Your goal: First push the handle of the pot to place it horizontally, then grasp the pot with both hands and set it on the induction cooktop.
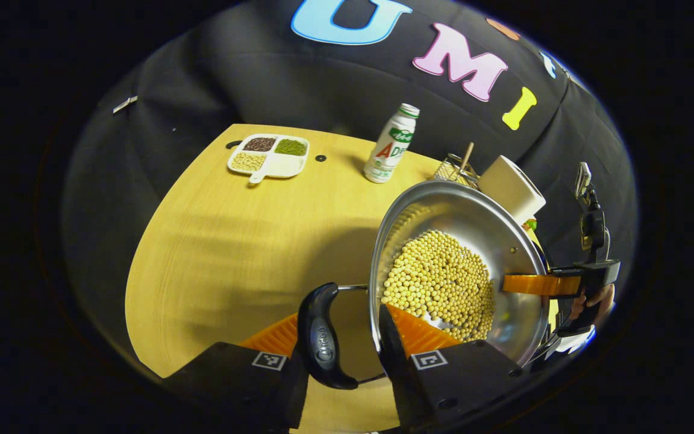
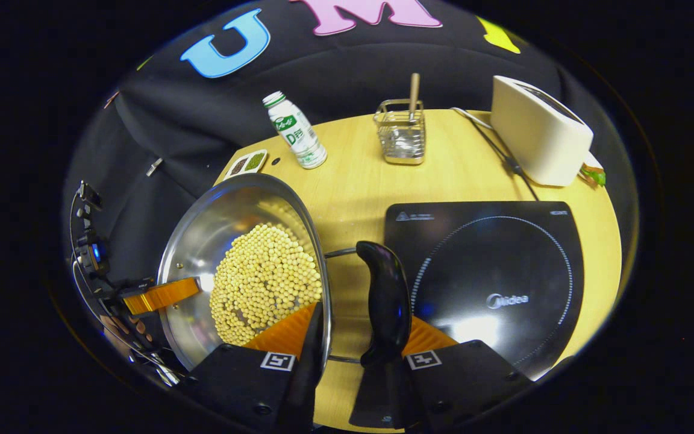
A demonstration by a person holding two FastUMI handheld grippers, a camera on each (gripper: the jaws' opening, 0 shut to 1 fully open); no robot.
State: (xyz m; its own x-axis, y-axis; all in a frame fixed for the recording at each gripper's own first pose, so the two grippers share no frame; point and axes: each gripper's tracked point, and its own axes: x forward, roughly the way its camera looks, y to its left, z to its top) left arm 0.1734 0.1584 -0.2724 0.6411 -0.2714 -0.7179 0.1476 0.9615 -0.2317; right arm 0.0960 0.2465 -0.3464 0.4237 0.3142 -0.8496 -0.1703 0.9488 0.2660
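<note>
Nearest the camera in the left gripper view stood the left gripper (image 1: 347, 352), its two fingers set fairly narrow around one black side handle (image 1: 321, 337) of the pot (image 1: 506, 241) — one finger lay outside the handle, the other inside the pot's rim against the wall. Whether both pressed firmly could not be told. The steel pot was tilted and held soybeans (image 1: 440, 283) heaped toward the near side. Across the pot, the right gripper (image 1: 555, 283) reached in from the far rim, with a hand (image 1: 591, 304) behind it. The pot hung above the wooden table (image 1: 232, 253). Farther back lay a white divided tray (image 1: 270, 155) of grains, a white bottle (image 1: 391, 144) standing upright, a wire holder (image 1: 454, 170) and a white toaster (image 1: 512, 188) behind the pot.

In the right gripper view the right gripper (image 2: 353, 355) came closest, its fingers likewise narrow around the pot's other black handle (image 2: 386, 301) — one finger inside the rim, one outside the handle. The pot (image 2: 202, 241) sat left of the black cooktop (image 2: 491, 271), not on it, with soybeans (image 2: 265, 280) inside. The left gripper (image 2: 154, 295) gripped the far rim, a hand (image 2: 121, 328) behind it. At the back stood the bottle (image 2: 294, 129), the wire holder (image 2: 401, 135) with a wooden stick, the toaster (image 2: 537, 138) with its cord, and the tray (image 2: 246, 164) beside the pot's far edge.
</note>
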